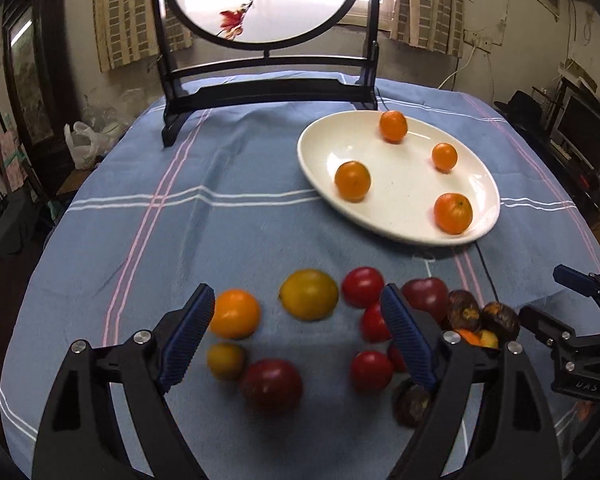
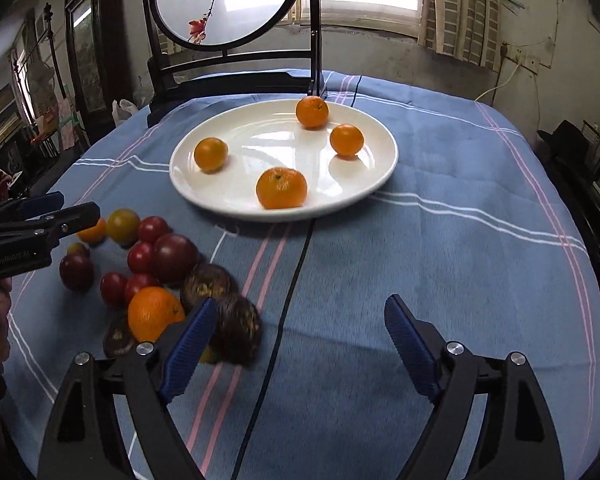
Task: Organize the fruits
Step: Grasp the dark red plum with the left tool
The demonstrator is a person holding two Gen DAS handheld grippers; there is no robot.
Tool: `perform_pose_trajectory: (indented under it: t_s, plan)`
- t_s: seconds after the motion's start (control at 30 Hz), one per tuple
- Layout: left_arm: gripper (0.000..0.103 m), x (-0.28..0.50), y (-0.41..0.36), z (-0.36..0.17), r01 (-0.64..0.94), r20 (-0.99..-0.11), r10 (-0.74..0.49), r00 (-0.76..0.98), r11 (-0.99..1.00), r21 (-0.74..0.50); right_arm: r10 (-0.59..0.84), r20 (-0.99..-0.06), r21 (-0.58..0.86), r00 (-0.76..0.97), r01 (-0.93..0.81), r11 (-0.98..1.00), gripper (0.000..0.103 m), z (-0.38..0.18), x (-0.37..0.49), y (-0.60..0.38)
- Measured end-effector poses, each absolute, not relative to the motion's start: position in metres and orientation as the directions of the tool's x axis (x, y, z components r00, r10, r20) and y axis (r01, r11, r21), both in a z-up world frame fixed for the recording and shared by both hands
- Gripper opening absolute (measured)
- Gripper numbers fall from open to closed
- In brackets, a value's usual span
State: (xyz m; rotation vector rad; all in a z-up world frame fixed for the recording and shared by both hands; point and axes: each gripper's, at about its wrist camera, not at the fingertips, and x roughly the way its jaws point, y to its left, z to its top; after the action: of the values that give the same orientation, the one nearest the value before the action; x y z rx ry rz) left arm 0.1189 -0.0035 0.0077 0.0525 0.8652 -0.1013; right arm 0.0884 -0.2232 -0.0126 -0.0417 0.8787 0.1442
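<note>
A white oval plate [image 1: 400,184] [image 2: 260,140] holds several small oranges [image 1: 352,181] [image 2: 281,188], spread apart. In front of it on the blue cloth lies a loose pile: red tomatoes [image 1: 363,286] [image 2: 152,229], a yellow fruit [image 1: 309,294], an orange [image 1: 234,314] [image 2: 153,312], dark red fruits [image 1: 271,386] [image 2: 175,256] and brown wrinkled fruits [image 1: 464,310] [image 2: 236,326]. My left gripper [image 1: 298,296] hangs open above the pile and grips nothing. My right gripper [image 2: 302,302] stands open over bare cloth just right of the pile, its left finger beside a brown fruit.
A dark-framed round painted screen [image 1: 266,80] [image 2: 228,64] stands at the table's far edge behind the plate. A black cable [image 2: 292,280] runs across the cloth from under the plate toward me. A hand [image 2: 0,320] holds the left gripper. A plastic bag [image 1: 82,144] lies beyond the table's left edge.
</note>
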Motion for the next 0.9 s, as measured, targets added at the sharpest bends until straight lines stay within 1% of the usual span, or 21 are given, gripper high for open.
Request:
perform_pose_trajectory:
  t_s: [0.17,0.37,0.47,0.57,0.67,0.7,0.73,0.87,0.9]
  plan:
    - [0.083,0.095,0.024,-0.002,0.07,-0.779,-0.096,0.62,0.995,-0.066,0.118,-0.787,0.049,0.605,-0.131,0.99,0.086,-0.02,0.06,-0.226]
    - [0.083,0.083,0.026,-0.022,0.105,-0.806,-0.093,0.585,0.994,-0.038,0.101,-0.793,0.007,0.601,-0.157,0.988,0.086,-0.025,0.034,-0.219]
    - [0.083,0.085,0.029,-0.031,0.1,-0.822,-0.103,0.56,0.993,-0.057,0.096,-0.797,-0.007,0.597,-0.168,0.986,0.086,-0.027,0.027,-0.217]
    - [0.075,0.087,0.031,-0.035,0.1,-0.829,-0.11,0.548,0.993,-0.066,0.081,-0.802,-0.029,0.592,-0.174,0.984,0.086,-0.029,0.023,-0.213]
    - [0.065,0.089,0.031,-0.041,0.101,-0.839,-0.124,0.53,0.991,-0.082,0.1,-0.8,-0.014,0.592,-0.186,0.982,0.086,-0.029,0.019,-0.21]
    - [0.058,0.09,0.031,-0.043,0.099,-0.844,-0.126,0.522,0.991,-0.086,0.105,-0.8,-0.008,0.591,-0.186,0.982,0.086,-0.029,0.019,-0.21]
    - [0.054,0.092,0.03,-0.045,0.094,-0.851,-0.129,0.509,0.991,-0.094,0.109,-0.799,-0.004,0.592,-0.187,0.982,0.086,-0.029,0.018,-0.21]
    - [0.05,0.099,0.027,-0.046,0.075,-0.855,-0.125,0.504,0.992,-0.101,0.118,-0.802,0.002,0.586,-0.195,0.981,0.086,-0.031,0.016,-0.207]
    - [0.045,0.102,0.025,-0.046,0.074,-0.856,-0.126,0.5,0.992,-0.103,0.12,-0.804,0.003,0.583,-0.197,0.98,0.086,-0.032,0.015,-0.206]
